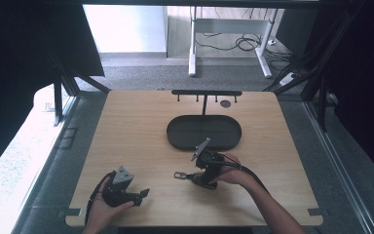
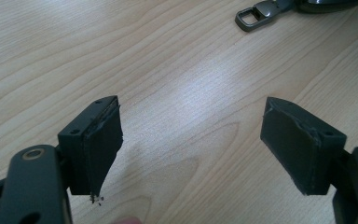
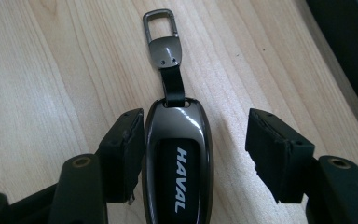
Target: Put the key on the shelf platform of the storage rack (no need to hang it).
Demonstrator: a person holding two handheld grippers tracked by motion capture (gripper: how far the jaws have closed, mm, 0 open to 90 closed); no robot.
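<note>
A glossy dark key fob (image 3: 177, 154) lettered HAVAL lies on the wooden table, with a short black strap and a metal clasp (image 3: 161, 23) pointing away from it. My right gripper (image 3: 196, 116) straddles the fob. One pad (image 3: 121, 149) sits against the fob's side, while the other pad (image 3: 272, 149) stands off it with bare wood between. In the high view that gripper (image 1: 195, 178) is at the table's middle front, with the clasp (image 1: 179, 175) to its left. My left gripper (image 2: 193, 105) rests wide open over bare wood at the front left (image 1: 142, 196).
A black oval tray (image 1: 175, 132) lies past the right gripper, mid-table. Behind it stands a black hook rack (image 1: 206, 92), and a small round disc (image 1: 225, 103) lies beside the rack. The table's front edge runs close under both hands.
</note>
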